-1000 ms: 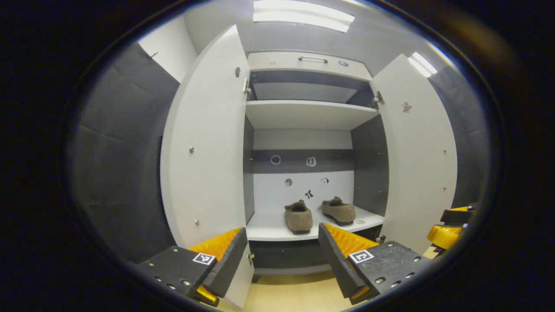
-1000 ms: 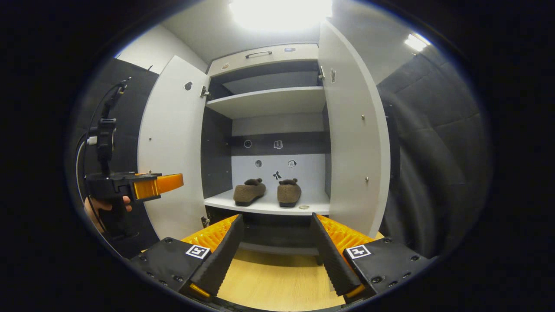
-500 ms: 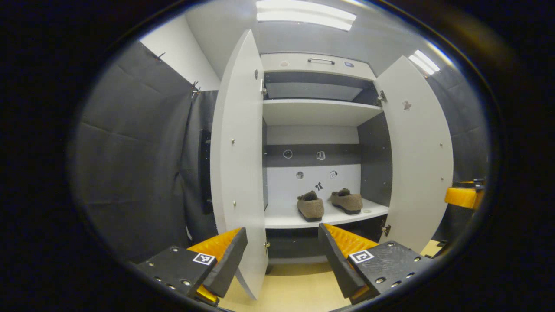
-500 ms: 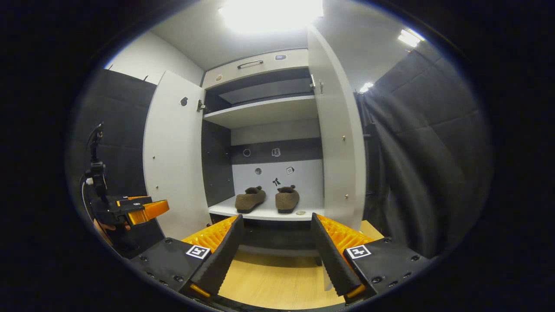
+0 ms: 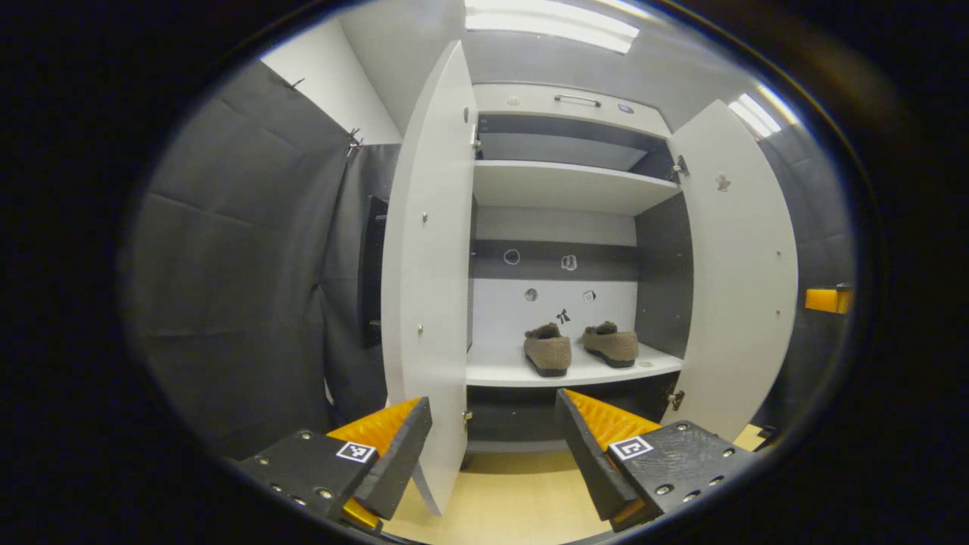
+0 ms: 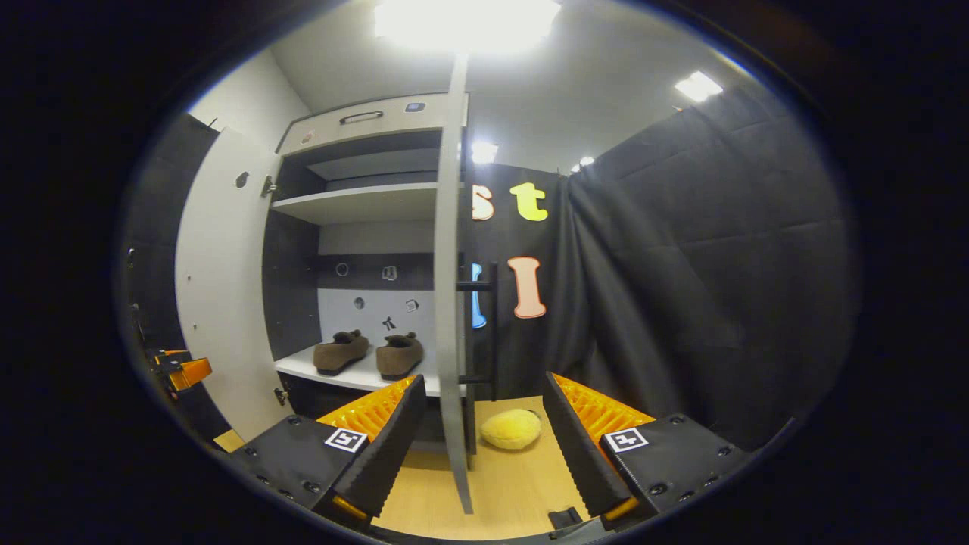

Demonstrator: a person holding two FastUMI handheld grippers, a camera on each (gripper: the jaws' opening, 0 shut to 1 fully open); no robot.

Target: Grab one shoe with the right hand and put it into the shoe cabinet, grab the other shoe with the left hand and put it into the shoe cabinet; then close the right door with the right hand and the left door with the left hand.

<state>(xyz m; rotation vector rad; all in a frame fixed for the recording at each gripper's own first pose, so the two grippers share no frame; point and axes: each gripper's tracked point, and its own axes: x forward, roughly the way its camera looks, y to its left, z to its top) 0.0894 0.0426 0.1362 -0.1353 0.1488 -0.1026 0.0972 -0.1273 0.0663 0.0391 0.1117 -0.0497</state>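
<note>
Two brown fuzzy shoes (image 5: 547, 352) (image 5: 610, 342) stand side by side on the lower shelf (image 5: 500, 373) of the white shoe cabinet. Both doors stand open. In the left gripper view, my left gripper (image 5: 492, 420) is open and empty, low in front of the left door (image 5: 424, 265), whose edge falls between the fingers. In the right gripper view, my right gripper (image 6: 482, 401) is open and empty, with the right door (image 6: 448, 303) seen edge-on between its fingers. The shoes (image 6: 341, 352) (image 6: 400, 356) lie beyond, left of that door. The left gripper (image 6: 182, 371) shows at the far left.
A yellow soft object (image 6: 511, 428) lies on the wooden floor (image 6: 500, 492) behind the right door. A black rack (image 6: 484, 325) stands against the dark cloth wall. The right door (image 5: 738, 265) and the right gripper (image 5: 827, 300) show at the right of the left gripper view.
Both grippers have moved outward: the left one to the left, the right one to the right, so each door now appears nearly edge-on. Shoes stay on the shelf. Both grippers stay open.
</note>
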